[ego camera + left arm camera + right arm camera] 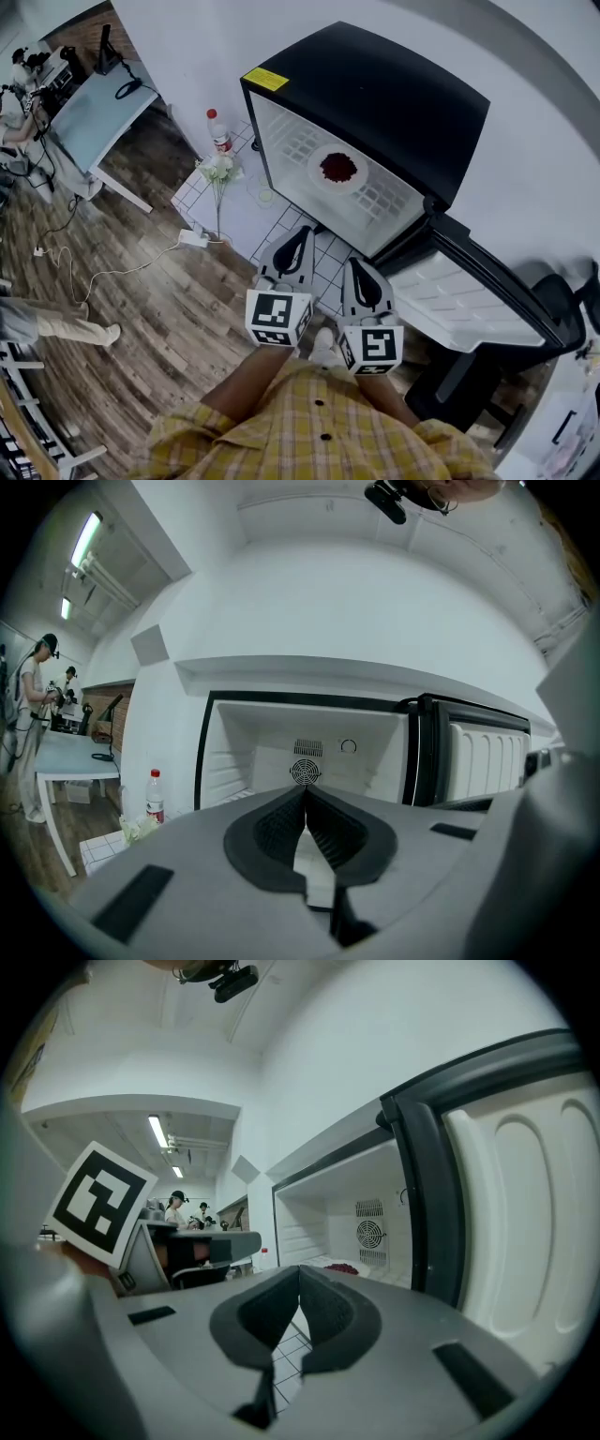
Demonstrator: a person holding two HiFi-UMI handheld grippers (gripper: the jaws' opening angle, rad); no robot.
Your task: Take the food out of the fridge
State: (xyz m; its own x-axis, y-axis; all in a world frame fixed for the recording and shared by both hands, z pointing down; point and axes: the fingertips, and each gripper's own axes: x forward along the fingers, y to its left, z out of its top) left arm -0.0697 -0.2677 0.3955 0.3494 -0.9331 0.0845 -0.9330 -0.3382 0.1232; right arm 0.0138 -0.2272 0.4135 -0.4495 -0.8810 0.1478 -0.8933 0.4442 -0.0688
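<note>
A small black fridge (pixel 403 103) stands with its door (pixel 469 291) swung open to the right. Inside, on the white wire shelf, sits a white plate of dark red food (pixel 338 169); the food (pixel 342 1268) also shows in the right gripper view. My left gripper (pixel 298 238) and right gripper (pixel 364 273) hang side by side in front of the fridge opening, short of it. Both are shut with nothing between the jaws. The left gripper (pixel 306 789) points into the fridge interior, its jaws hiding the plate. The right gripper (pixel 299 1270) points along the door's inner side.
A bottle with a red cap (pixel 218 130) and white flowers (pixel 217 169) stand on the tiled floor left of the fridge. A white power strip (pixel 194 238) with a cable lies on the wooden floor. A desk (pixel 94 112) stands at the far left, with people beyond it.
</note>
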